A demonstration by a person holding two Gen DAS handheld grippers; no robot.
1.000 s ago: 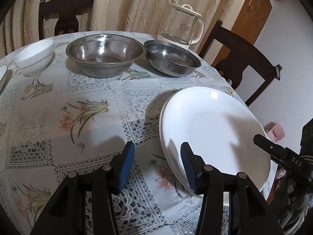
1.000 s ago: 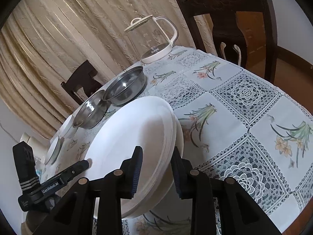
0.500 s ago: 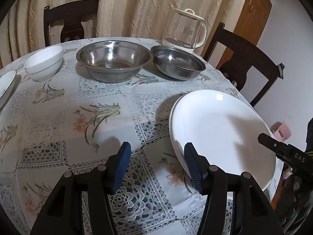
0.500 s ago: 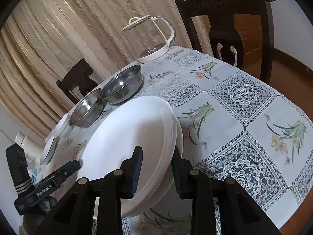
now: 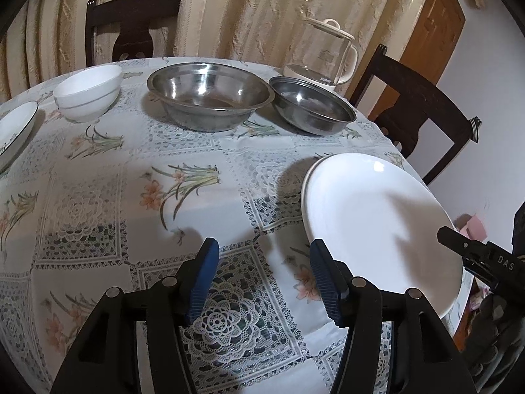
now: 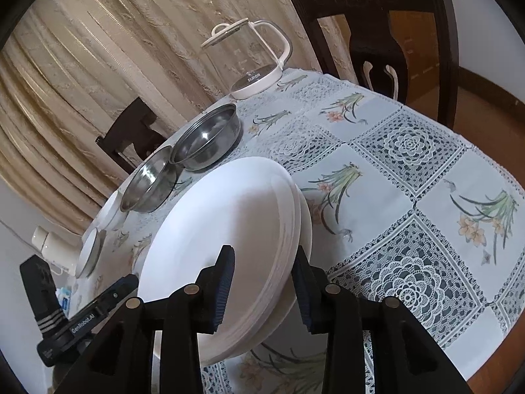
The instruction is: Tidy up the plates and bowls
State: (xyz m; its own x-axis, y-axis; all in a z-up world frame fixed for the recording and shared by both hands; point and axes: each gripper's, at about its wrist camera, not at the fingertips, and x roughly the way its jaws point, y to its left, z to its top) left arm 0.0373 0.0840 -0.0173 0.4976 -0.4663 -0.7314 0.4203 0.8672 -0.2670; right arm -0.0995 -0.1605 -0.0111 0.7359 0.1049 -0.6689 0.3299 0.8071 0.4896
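stack of round white plates tilted at tablecloth edge, rim between right gripper fingers, contact unclear. left gripper fingers apart, empty, beside stack. large steel bowl beyond; stack's underside hidden.

Sitting beyond the fingers on a round table under a floral lace cloth: two steel bowls, a white bowl, a glass kettle. Resting right of the fingers, stacked white plates.
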